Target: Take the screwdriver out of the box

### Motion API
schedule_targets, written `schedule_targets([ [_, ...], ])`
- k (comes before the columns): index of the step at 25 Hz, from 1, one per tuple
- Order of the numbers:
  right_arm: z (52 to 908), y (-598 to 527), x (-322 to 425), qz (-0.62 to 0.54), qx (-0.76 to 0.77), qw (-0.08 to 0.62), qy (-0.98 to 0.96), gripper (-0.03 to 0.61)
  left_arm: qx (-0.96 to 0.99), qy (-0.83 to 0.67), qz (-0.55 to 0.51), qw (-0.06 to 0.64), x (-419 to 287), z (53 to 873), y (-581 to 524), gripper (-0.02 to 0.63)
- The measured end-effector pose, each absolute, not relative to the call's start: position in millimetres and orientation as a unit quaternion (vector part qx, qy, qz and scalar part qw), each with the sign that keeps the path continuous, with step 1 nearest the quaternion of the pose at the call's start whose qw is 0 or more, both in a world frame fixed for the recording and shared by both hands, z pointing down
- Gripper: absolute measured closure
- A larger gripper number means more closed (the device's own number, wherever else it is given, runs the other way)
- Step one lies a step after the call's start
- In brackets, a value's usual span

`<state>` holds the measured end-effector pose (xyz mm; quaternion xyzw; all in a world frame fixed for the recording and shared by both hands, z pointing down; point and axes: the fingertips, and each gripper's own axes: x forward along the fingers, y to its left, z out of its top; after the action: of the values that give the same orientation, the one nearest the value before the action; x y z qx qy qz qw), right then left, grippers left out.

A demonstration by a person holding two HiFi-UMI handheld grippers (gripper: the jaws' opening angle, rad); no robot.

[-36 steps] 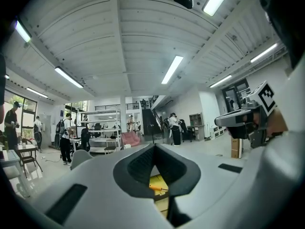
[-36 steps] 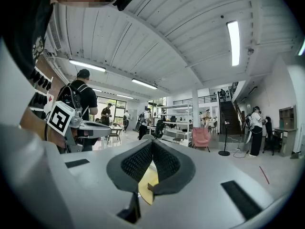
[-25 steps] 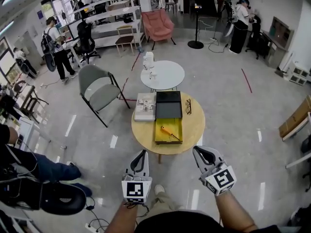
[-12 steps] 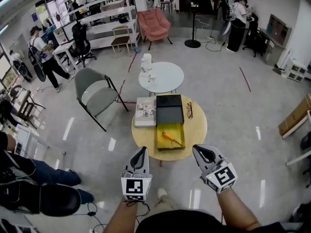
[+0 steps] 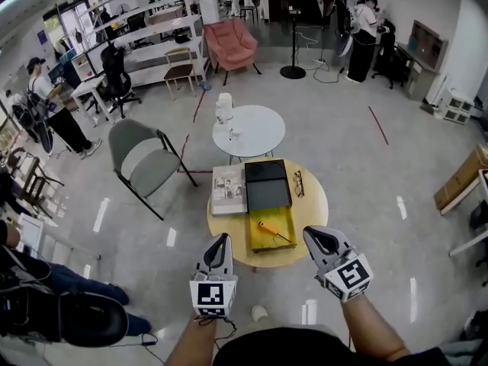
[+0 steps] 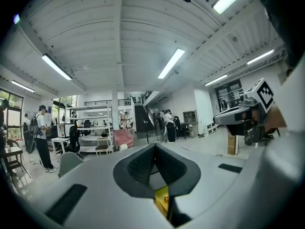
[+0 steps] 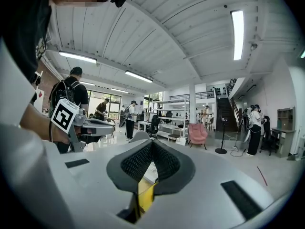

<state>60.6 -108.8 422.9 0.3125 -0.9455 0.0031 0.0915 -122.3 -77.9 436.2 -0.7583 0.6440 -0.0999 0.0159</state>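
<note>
Head view: screwdriver (image 5: 270,229) lies in box (image 5: 258,243) (yellow).

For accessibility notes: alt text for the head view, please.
A screwdriver with an orange handle lies in an open yellow box on a round wooden table. Below it, the left gripper and right gripper are held at the table's near edge, jaws shut and empty.
</note>
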Motion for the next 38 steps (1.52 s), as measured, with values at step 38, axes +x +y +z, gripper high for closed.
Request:
schedule_targets([
  [38,472,-231,-8,0.01,0.296,0.112,-0.949,0.561,-0.754,0.648,-0.107,-0.026,-181,484,-193,0.6],
])
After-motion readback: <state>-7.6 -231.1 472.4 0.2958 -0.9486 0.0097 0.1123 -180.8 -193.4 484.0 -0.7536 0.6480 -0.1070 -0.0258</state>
